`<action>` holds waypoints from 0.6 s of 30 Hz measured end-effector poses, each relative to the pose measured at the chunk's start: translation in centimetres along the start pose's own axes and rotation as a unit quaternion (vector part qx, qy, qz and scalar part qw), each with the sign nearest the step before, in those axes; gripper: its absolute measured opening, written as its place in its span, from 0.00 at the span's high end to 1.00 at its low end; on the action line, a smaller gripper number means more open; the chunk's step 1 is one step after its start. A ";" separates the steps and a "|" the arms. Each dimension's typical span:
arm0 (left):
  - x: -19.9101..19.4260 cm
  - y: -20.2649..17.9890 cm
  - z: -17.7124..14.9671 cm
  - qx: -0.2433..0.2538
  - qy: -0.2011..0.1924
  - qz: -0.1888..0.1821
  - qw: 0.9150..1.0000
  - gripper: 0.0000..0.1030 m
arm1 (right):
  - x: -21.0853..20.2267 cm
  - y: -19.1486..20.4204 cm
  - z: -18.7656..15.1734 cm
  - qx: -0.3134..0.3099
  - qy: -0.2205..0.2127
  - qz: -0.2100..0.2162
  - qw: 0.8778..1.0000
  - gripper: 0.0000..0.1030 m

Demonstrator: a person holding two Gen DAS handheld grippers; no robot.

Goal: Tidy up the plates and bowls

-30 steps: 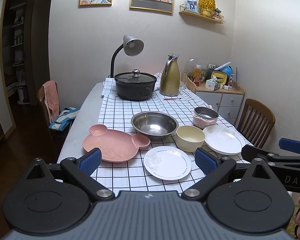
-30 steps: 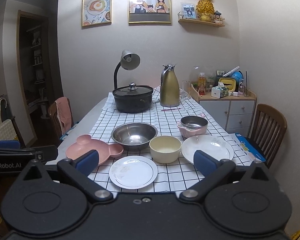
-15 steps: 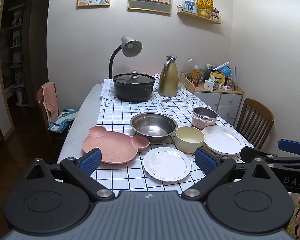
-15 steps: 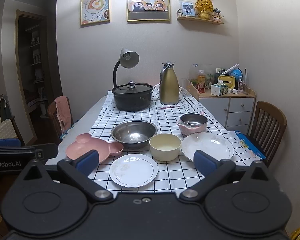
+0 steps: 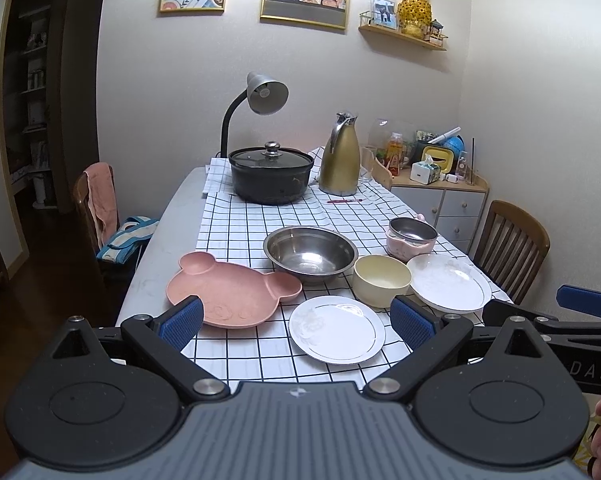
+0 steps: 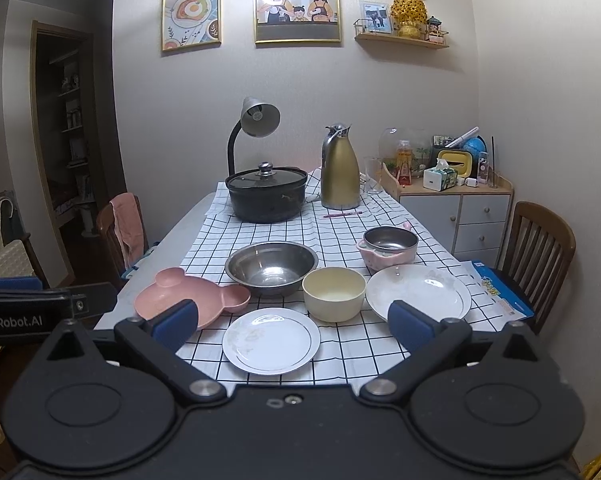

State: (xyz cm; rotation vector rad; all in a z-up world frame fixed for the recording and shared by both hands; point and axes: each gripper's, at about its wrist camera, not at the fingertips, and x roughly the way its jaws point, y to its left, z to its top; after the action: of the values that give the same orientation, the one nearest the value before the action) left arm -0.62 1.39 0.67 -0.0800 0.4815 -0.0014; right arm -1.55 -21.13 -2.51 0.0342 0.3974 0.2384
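Edged slightly nearer the table (image 5: pixel 156 240); left gripper (image 5: pixel 296 322) and right gripper (image 6: pixel 294 324) hovered short of small white plate (image 5: pixel 336 328), jaws spread wide, empty.

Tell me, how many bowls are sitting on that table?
3: a steel bowl mid-table, a cream bowl just right of it, and a small steel-lined pink bowl behind that. None looks hidden.

The left gripper's (image 5: pixel 296 322) body hides the table's (image 5: pixel 172 216) near edge. The pink plate's (image 5: pixel 232 292) near rim sits behind a fingertip (image 5: pixel 180 322). The big plate's (image 6: pixel 418 292) near rim sits behind a fingertip (image 6: pixel 408 326). The booklet (image 6: pixel 496 292) print is too small to read.
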 end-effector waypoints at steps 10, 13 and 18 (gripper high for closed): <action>1.1 -0.8 0.3 0.000 0.009 0.002 1.000 0.02 | 0.7 -0.6 0.1 0.001 -0.003 0.014 1.000 0.01; 2.0 -1.7 0.6 0.002 0.012 0.003 1.000 0.02 | 1.2 -1.4 0.2 0.000 -0.006 0.015 1.000 0.00; 4.4 -4.1 1.0 0.002 0.024 0.002 1.000 0.02 | 3.0 -3.7 0.7 0.000 0.004 0.015 1.000 0.00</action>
State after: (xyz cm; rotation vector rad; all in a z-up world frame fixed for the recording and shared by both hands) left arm 3.84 -2.71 -0.20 -0.0762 0.5290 0.0000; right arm 2.20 -24.02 -3.25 0.0401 0.4047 0.2677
